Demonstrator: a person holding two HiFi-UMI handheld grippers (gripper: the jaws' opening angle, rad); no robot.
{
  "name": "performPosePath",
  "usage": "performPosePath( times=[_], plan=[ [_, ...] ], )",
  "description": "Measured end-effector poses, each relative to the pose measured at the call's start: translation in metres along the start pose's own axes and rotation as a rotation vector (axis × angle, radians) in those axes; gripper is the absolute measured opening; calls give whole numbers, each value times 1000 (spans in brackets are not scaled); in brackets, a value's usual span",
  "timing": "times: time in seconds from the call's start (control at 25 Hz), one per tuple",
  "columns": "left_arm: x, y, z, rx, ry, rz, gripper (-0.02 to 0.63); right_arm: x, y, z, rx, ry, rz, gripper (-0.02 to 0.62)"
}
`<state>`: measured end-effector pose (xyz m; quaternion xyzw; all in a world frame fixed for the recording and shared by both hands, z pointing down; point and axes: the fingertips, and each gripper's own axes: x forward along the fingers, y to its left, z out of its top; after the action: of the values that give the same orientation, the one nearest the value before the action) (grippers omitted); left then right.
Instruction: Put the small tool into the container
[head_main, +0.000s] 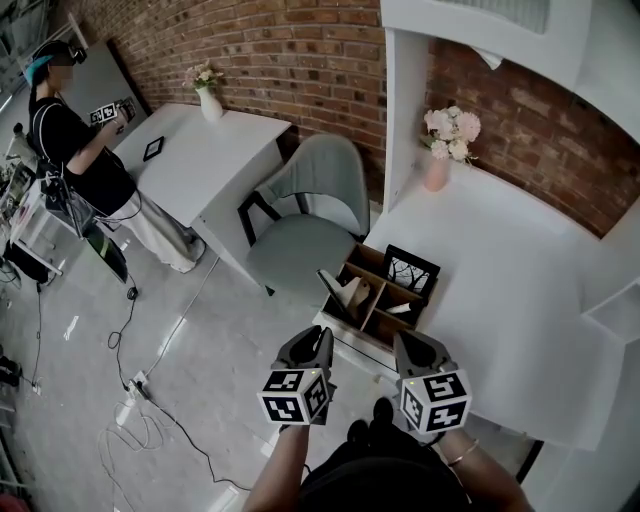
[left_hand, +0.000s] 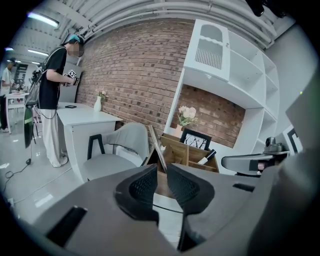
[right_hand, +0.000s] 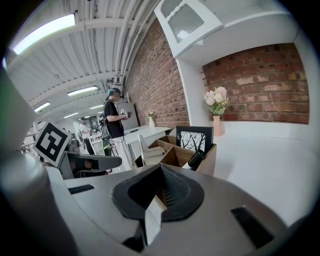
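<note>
A wooden container (head_main: 376, 304) with several compartments stands at the near left corner of the white table (head_main: 520, 300). A small tool (left_hand: 206, 157), white with a black end, leans in its right compartment; the right gripper view shows its dark end (right_hand: 196, 159). A pale flat piece (head_main: 350, 292) stands in the left compartment. My left gripper (head_main: 318, 342) hovers just in front of the container, its jaws (left_hand: 161, 170) a narrow gap apart and empty. My right gripper (head_main: 410, 346) hangs beside it with its tips (right_hand: 160, 170) shut together and nothing visibly between them.
A framed tree picture (head_main: 411, 272) stands at the container's far side. A pink vase of flowers (head_main: 440, 150) sits at the table's back. A grey chair (head_main: 310, 220) is left of the table. A person (head_main: 80, 150) stands at a far desk; cables (head_main: 130, 400) lie on the floor.
</note>
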<state>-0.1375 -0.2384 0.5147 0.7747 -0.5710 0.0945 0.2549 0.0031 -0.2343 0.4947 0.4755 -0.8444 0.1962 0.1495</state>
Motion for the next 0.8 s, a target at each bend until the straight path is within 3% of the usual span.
performPosePath(
  times=[0.8],
  plan=[
    [-56, -15, 14, 57, -107, 29, 12, -26, 27, 12, -37, -91, 37, 3]
  ],
)
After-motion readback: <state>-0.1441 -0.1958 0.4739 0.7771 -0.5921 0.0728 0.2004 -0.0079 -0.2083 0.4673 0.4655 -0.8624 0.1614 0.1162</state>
